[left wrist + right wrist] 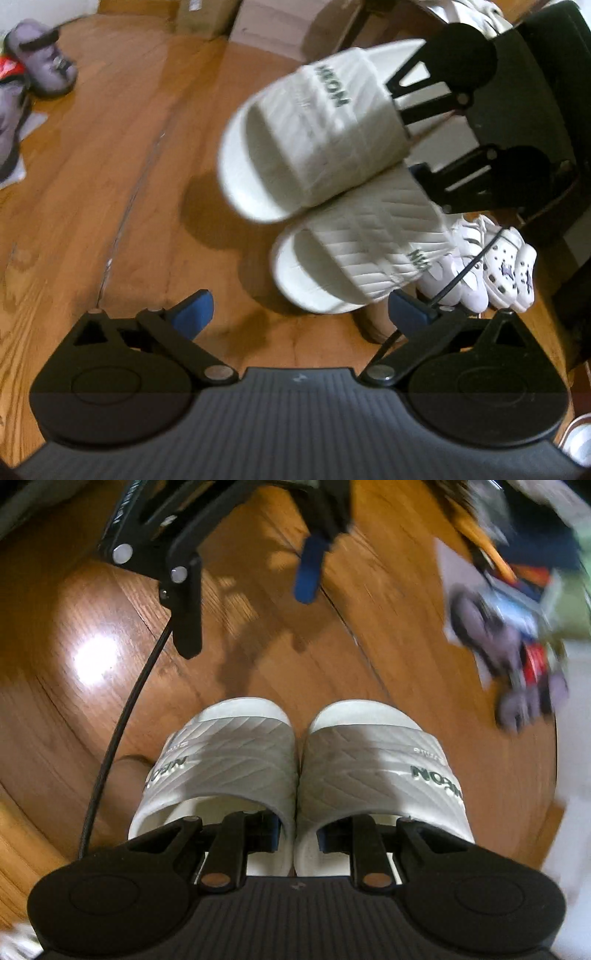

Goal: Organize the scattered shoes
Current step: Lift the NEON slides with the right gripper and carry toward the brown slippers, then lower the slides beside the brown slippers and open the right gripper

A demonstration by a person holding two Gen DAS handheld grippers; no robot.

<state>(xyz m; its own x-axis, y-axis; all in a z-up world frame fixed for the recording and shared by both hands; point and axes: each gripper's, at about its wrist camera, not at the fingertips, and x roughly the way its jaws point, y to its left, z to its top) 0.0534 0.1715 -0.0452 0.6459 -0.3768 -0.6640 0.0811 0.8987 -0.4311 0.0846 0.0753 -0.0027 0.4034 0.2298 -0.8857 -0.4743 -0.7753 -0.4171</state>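
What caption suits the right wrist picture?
Right claw shut on a pair of white slides, above a wooden floor.

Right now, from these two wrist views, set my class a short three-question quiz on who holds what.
1. True or false: the left gripper holds a shoe.
2. Which gripper carries the white slides? A) left B) right
3. Fill in: the floor is made of ____.

Key: 1 false, its jaws are open and empty. 2 B, the right gripper has its jaws shut on the pair. 3 wood.
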